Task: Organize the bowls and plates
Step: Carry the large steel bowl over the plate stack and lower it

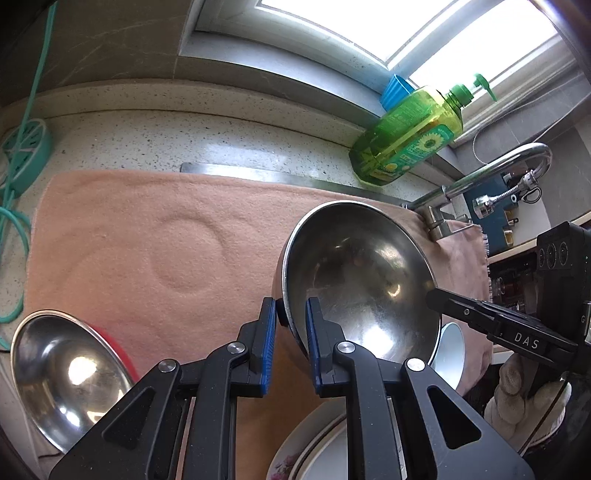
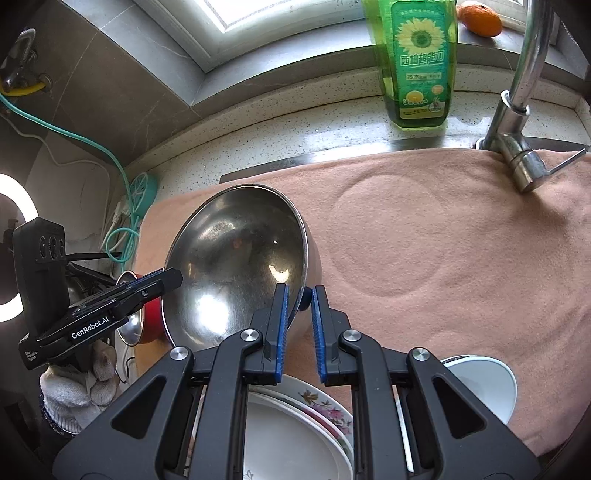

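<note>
Both sets of jaws are clamped on opposite sides of one steel bowl's rim: the left gripper [image 1: 291,325] pinches the left edge between its ribbed blue pads [image 1: 271,332], and the right gripper [image 2: 298,317] pinches the right edge. The large steel bowl [image 1: 362,280], round, smooth-walled and mirror-bright with fine scuffs inside, is held above a peach fleece towel [image 1: 147,240] spread on a speckled stone counter [image 1: 184,140]. The bowl sits tilted, its open mouth turned up and toward the near side. A faint ring is pressed into the towel's nap. At near left, a smaller steel bowl [image 1: 66,373] nests in a red-sided vessel [image 2: 151,321]. Along the near edge lie stacked white plates [image 2: 291,435], one with a pink flower pattern, and a white bowl [image 2: 484,384] to their right. A translucent green dish-soap bottle [image 2: 415,62] stands at the far side by a chrome faucet [image 2: 517,122]; an orange [image 2: 480,16] rests on the sill. White knit gloves [image 2: 74,391] cover the hands.
</note>
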Demonstrator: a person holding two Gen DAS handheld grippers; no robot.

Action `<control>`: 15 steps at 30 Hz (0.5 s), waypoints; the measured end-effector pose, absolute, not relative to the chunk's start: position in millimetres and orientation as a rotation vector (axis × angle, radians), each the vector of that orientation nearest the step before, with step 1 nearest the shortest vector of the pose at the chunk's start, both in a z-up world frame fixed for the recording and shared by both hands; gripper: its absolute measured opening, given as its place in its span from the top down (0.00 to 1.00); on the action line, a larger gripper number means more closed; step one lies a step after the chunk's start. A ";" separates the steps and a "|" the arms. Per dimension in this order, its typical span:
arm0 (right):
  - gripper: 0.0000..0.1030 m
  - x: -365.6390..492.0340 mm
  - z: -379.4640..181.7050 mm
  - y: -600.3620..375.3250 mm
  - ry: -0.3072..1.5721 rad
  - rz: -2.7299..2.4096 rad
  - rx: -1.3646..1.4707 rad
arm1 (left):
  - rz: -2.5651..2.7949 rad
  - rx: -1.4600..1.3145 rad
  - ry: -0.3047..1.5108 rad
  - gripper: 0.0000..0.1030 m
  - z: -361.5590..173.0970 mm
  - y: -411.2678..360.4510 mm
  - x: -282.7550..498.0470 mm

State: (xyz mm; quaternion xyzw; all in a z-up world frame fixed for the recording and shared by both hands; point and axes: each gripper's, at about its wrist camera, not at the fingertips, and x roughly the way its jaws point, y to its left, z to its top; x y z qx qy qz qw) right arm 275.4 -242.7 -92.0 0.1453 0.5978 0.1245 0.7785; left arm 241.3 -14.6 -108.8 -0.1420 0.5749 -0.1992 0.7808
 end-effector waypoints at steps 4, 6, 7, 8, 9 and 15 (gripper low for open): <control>0.87 267.7 -94.7 -260.2 1.291 0.239 0.321 | -0.450 -0.277 1.258 0.86 -113.4 -31.9 237.1; 0.87 264.8 -95.7 -267.9 1.289 0.225 0.328 | -0.464 -0.270 1.264 0.86 -114.6 -38.7 235.3; 0.87 263.4 -96.6 -271.4 1.289 0.220 0.333 | -0.468 -0.264 1.265 0.86 -114.6 -42.6 234.4; 0.87 262.2 -97.7 -274.5 1.289 0.215 0.337 | -0.471 -0.258 1.263 0.86 -114.6 -45.6 233.4; 0.87 261.0 -99.3 -277.5 1.292 0.210 0.341 | -0.474 -0.248 1.262 0.86 -114.7 -49.3 232.9; 0.88 253.6 -111.4 -284.6 1.313 0.197 0.359 | -0.487 -0.218 1.263 0.86 -115.2 -59.1 228.6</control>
